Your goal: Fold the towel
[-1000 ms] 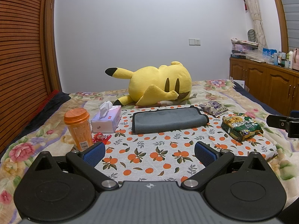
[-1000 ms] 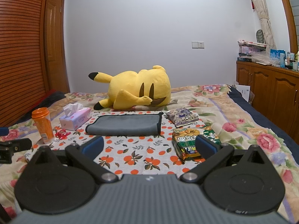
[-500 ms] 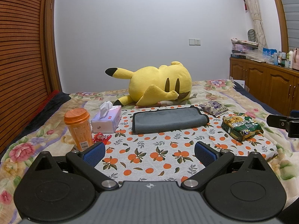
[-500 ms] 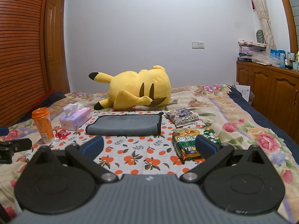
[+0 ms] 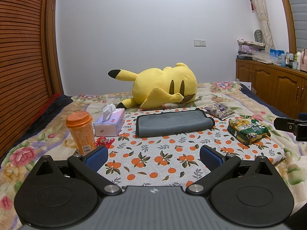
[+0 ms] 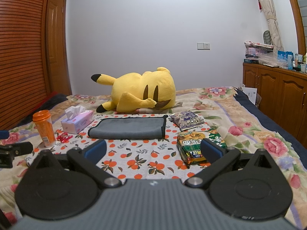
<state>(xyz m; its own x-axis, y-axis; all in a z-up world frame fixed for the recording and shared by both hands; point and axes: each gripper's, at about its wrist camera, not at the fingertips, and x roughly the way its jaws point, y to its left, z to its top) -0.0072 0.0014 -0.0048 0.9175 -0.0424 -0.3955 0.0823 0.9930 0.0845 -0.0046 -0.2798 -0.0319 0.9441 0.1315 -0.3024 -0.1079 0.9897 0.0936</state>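
Note:
A grey towel [image 5: 172, 122] with a dark edge lies folded into a flat band on the orange-print cloth [image 5: 153, 159], in front of the yellow plush. It also shows in the right wrist view [image 6: 128, 127]. My left gripper [image 5: 153, 156] is open and empty, low over the cloth, well short of the towel. My right gripper [image 6: 153, 150] is open and empty, also short of the towel, its right finger in front of a green snack bag [image 6: 197, 145].
An orange cup [image 5: 81, 131], a tissue box [image 5: 109, 124] and a red wrapper [image 5: 104, 140] stand left of the towel. A purple packet [image 5: 218, 110] and the green bag [image 5: 247, 131] lie to the right. A yellow plush [image 5: 163, 89] lies behind. Wooden cabinets [image 5: 272, 86] line the right wall.

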